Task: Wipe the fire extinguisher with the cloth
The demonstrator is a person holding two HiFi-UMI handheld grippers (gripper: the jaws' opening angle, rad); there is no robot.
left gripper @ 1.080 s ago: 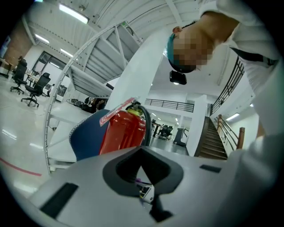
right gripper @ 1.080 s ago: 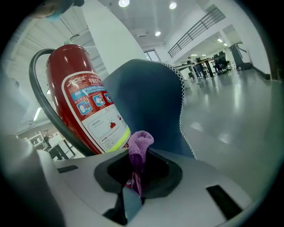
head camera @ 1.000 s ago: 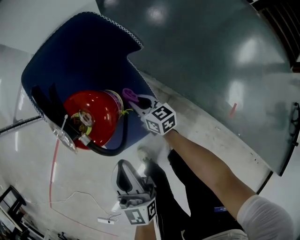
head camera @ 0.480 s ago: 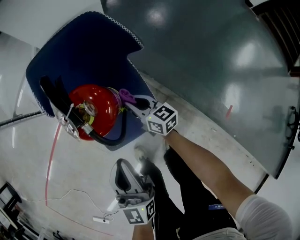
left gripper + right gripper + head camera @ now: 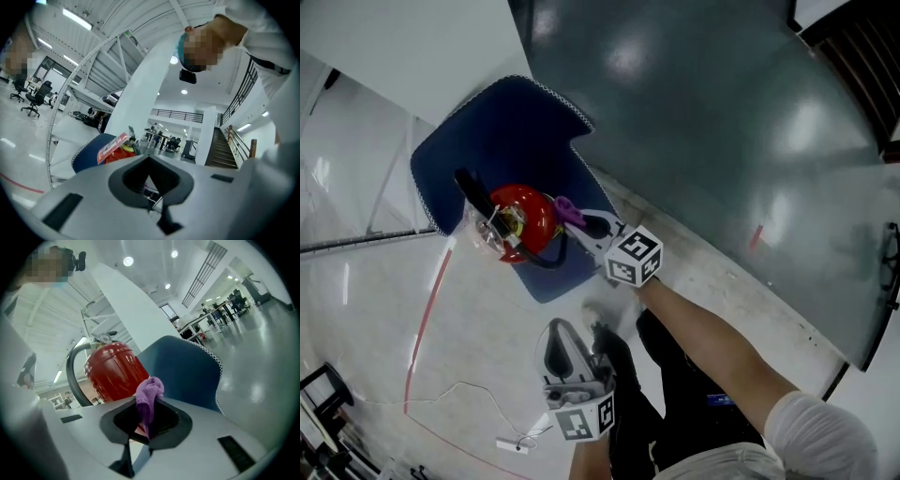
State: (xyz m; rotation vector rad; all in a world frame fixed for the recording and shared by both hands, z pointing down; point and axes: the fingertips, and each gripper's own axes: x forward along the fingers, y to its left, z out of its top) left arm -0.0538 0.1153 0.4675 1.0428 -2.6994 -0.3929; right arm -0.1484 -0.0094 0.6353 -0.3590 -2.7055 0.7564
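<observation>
A red fire extinguisher (image 5: 523, 220) with a black hose stands on a blue mat (image 5: 520, 141); in the right gripper view the extinguisher (image 5: 115, 371) fills the middle. My right gripper (image 5: 581, 217) is shut on a purple cloth (image 5: 566, 208) that sits against the extinguisher's right side. The cloth (image 5: 148, 397) sticks up from between the closed jaws. My left gripper (image 5: 562, 349) hangs lower, apart from the extinguisher, shut with nothing in it. In the left gripper view the extinguisher (image 5: 123, 151) shows just beyond the jaws.
A large dark grey panel (image 5: 722, 122) runs along the upper right. The pale glossy floor (image 5: 384, 309) carries a red line (image 5: 424, 323) and a thin white cable (image 5: 478, 394). The person's dark trousers (image 5: 675, 394) are below.
The view has pulled back, so the extinguisher and mat look smaller. The right gripper stays against the extinguisher with the cloth. The left gripper has barely moved.
</observation>
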